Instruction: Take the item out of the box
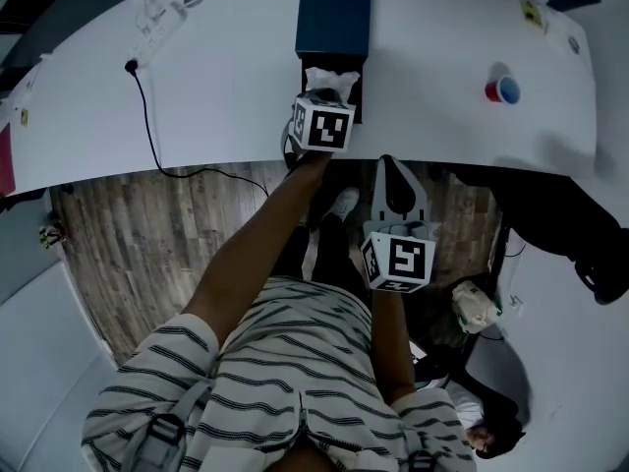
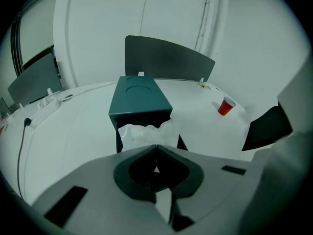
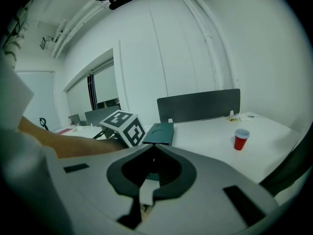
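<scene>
Left gripper view: item point(image 2: 143, 134) seemingly touching tongs point(image 2: 156, 147)

Box point(image 1: 333, 13) dark teal; item point(image 1: 329, 82) white; cup point(image 1: 502, 89) red; table point(image 1: 226, 87) white; shirt point(image 1: 285, 362) black-white striped; floor point(image 1: 147, 234) grey wood-grain.

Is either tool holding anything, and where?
The left tool appears shut on the near edge of the white crumpled item sticking out of the box; the right tool is shut, empty.

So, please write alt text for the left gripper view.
The left gripper, jaws closed, points at crumpled white wrapping sticking out of a dark teal rectangular box on a white table. A red plastic cup stands to the right.
</scene>
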The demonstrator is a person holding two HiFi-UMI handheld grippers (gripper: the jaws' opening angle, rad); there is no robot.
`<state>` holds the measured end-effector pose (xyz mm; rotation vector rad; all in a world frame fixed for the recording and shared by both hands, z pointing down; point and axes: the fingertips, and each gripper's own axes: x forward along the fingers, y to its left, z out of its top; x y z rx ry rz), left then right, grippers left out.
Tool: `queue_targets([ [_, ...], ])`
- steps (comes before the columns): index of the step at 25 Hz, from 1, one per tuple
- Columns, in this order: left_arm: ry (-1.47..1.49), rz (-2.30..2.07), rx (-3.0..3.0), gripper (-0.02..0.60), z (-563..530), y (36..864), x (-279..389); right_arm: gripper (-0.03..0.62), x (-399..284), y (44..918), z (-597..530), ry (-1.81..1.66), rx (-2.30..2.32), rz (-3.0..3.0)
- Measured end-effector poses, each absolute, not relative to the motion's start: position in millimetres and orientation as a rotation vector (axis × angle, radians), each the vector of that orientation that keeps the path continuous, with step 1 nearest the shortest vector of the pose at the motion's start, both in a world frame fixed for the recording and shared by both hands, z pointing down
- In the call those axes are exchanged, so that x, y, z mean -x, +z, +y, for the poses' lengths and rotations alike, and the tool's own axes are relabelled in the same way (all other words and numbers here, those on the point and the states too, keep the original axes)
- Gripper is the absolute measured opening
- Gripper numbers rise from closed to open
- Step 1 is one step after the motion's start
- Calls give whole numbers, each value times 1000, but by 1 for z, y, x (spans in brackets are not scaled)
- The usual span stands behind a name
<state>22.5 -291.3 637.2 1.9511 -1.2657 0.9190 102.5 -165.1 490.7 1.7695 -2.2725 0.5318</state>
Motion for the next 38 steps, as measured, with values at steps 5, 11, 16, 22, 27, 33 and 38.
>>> queue_targets([
  [5,892,-1286,-1975,25,-287,621,-21,18,-101,481,-163,511,-1781,-2270],
  [11,826,-1320,-2010,25,-280,598,-18,18,-100,471,-160,490,-1793,-2276],
  [16,748,-1350,-2046,25,-273,575,-14,18,-100,460,-155,472,-1810,-2283],
  [22,663,-1381,-2099,25,-261,547,-9,18,-102,449,-150,455,-1830,-2273],
  [27,607,-1403,-2155,25,-252,520,-7,18,-104,440,-148,453,-1858,-2264],
  [33,547,-1394,-2228,25,-242,486,-10,18,-100,422,-146,420,-1865,-2295],
  [38,460,-1391,-2267,25,-232,455,-10,18,-96,408,-145,389,-1867,-2329],
])
